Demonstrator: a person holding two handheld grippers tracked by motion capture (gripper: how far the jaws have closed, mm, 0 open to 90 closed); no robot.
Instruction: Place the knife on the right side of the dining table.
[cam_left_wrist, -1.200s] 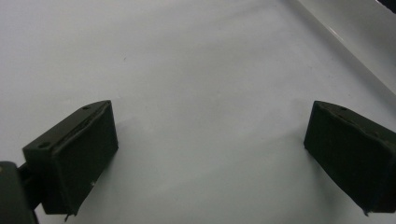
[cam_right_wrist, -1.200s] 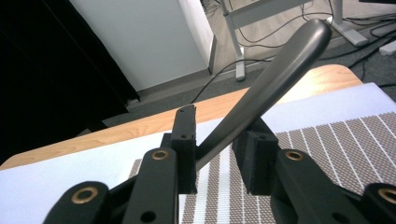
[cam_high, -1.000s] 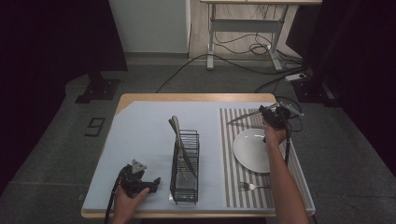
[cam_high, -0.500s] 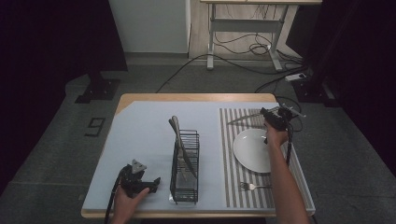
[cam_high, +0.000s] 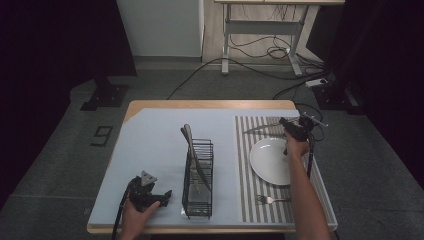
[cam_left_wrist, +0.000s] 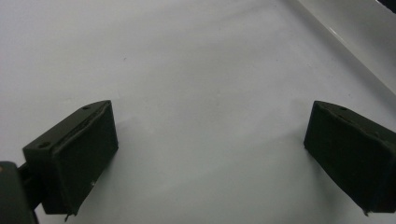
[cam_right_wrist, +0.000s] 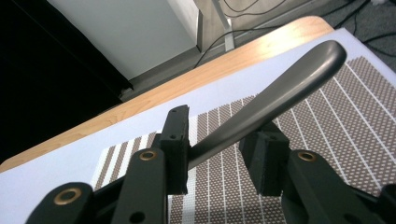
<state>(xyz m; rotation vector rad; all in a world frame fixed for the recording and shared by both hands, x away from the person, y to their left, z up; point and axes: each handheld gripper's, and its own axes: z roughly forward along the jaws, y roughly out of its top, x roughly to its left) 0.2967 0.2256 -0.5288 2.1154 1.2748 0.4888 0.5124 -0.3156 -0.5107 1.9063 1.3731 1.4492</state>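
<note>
Nearest, the left tongs (cam_high: 161, 196) are resting low on the pale worktop (cam_high: 150, 145) by its near edge, just left of the wire rack (cam_high: 198, 177). Their own view shows the jaws standing wide apart over bare worktop with nothing between them. The rack is holding cutlery, one handle sticking up out of its far end. To the right, a fork (cam_high: 272, 200) is lying on the striped mat (cam_high: 245, 165) near the front edge, with a white plate (cam_high: 270, 160) sitting on the mat just beyond it. Farther off, beyond the plate, the right tongs (cam_high: 283, 126) are hanging above the far part of the mat. A knife (cam_right_wrist: 261, 109) is lying between their jaws, its handle running up and away in the right gripper view. The jaws have just been opening; the left pad is touching the metal, and a gap is showing at the right pad, so I cannot tell if they are gripping it.
</note>
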